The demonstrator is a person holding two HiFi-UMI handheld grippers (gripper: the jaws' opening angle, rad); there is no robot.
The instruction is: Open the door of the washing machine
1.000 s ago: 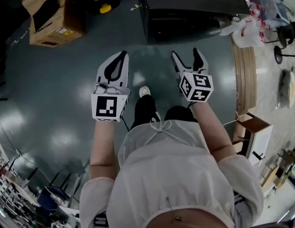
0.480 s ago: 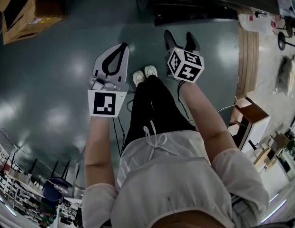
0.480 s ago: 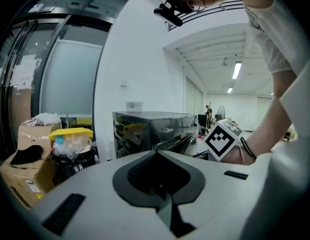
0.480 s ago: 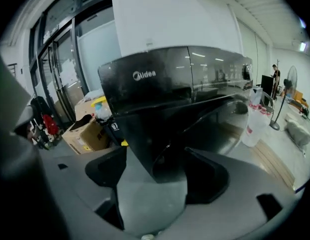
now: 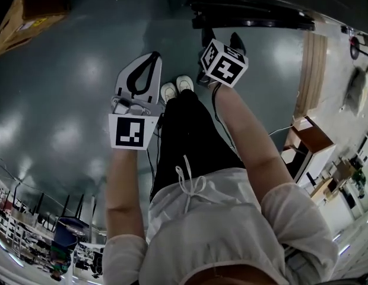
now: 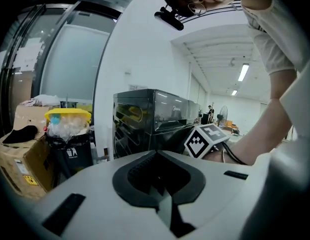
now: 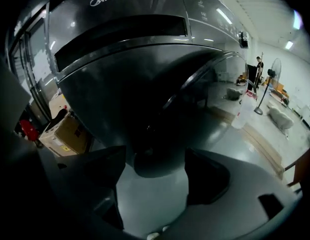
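Observation:
The dark grey washing machine [image 5: 249, 8] stands at the top of the head view. Its round door [image 7: 145, 94] fills the right gripper view, closed as far as I can see. My right gripper [image 5: 221, 38] is open just in front of the machine's lower front, and its dark fingers [image 7: 207, 176] frame the door's bottom without touching it. My left gripper [image 5: 153, 58] hangs to the left over the floor, shut with nothing in it. From the left gripper view [image 6: 156, 156] the machine [image 6: 155, 119] sits ahead, with the right gripper's marker cube [image 6: 207, 139] beside it.
A cardboard box [image 5: 24, 8] lies at the far left, seen again [image 6: 22, 159] beside a black bin with a yellow bag [image 6: 70, 134]. A wooden board [image 5: 311, 70] and a small wooden cabinet [image 5: 305, 138] stand at the right. My shoes [image 5: 176, 88] are between the grippers.
I have stepped closer to the machine. The right gripper has moved forward, up to the machine's front. The left gripper has stayed back, still shut.

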